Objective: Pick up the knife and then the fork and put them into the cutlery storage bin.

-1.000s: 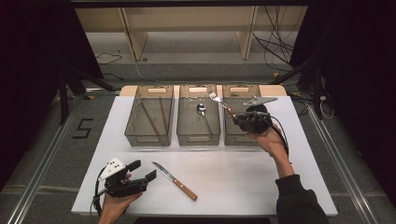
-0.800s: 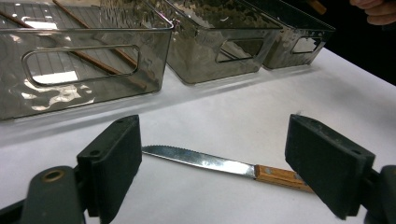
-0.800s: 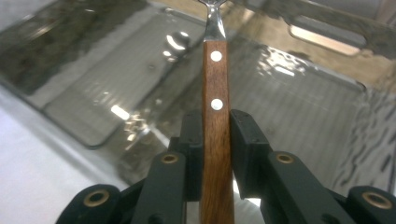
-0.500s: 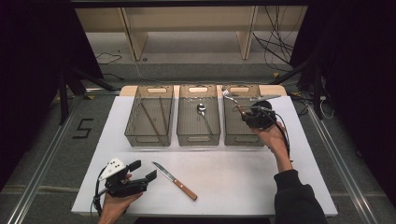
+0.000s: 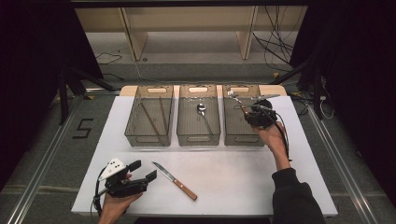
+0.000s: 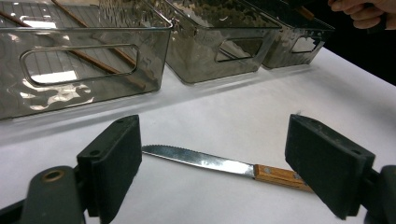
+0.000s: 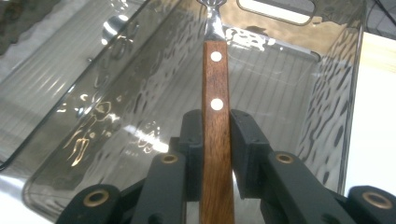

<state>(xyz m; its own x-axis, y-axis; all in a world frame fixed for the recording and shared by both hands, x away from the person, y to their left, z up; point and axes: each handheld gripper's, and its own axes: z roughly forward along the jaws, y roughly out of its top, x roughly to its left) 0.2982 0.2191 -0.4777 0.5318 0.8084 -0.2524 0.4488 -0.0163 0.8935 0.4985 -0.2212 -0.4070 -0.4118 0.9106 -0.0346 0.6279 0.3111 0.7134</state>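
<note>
A white tabletop (image 5: pixel 233 186) stands on a grey floor, with dark curtains at either side and pale wooden shelving behind. Cables trail over the floor at the far right, and a "5" (image 5: pixel 82 128) is taped down at the left. Three clear bins sit in a row across the far half. Over the right bin (image 5: pixel 238 135), the right gripper (image 7: pixel 216 140) pinches a wooden-handled fork (image 7: pixel 215 93), its head pointing toward the bin's far end. The left gripper (image 6: pixel 215 172) rests near the front edge, jaws spread, with a knife (image 6: pixel 219 163) lying just beyond them.
</note>
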